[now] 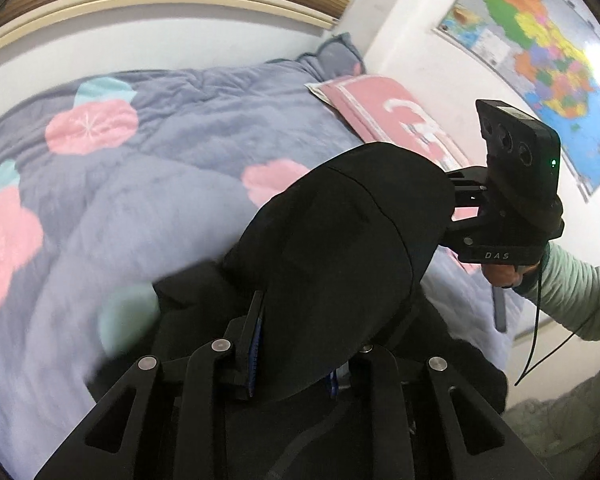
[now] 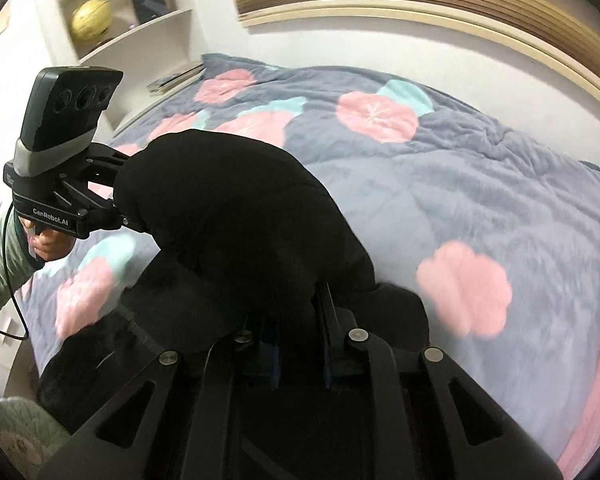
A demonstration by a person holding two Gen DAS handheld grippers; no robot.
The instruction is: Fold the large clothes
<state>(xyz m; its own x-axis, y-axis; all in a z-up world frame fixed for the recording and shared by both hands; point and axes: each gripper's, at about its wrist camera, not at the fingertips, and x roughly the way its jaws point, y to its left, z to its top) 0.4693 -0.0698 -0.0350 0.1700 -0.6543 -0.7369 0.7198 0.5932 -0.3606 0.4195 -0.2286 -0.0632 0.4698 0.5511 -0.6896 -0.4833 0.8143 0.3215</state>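
1. Pinching one edge of the black garment (image 1: 340,240), the left gripper (image 1: 292,364) has its jaws pressed onto the cloth.
2. The right gripper (image 2: 296,344) nips the same edge further along, so the fabric hangs between them above the flowered quilt (image 2: 460,184).
3. Judging by this two-point hold, it keeps the edge taut for laying a fold onto the quilt.

Your left wrist camera looks down along its fingers, very near the bunched black garment (image 1: 340,240), facing the bed's pillow corner. Your right wrist camera faces the shelf corner. Both share the grey flowered quilt (image 2: 480,184).
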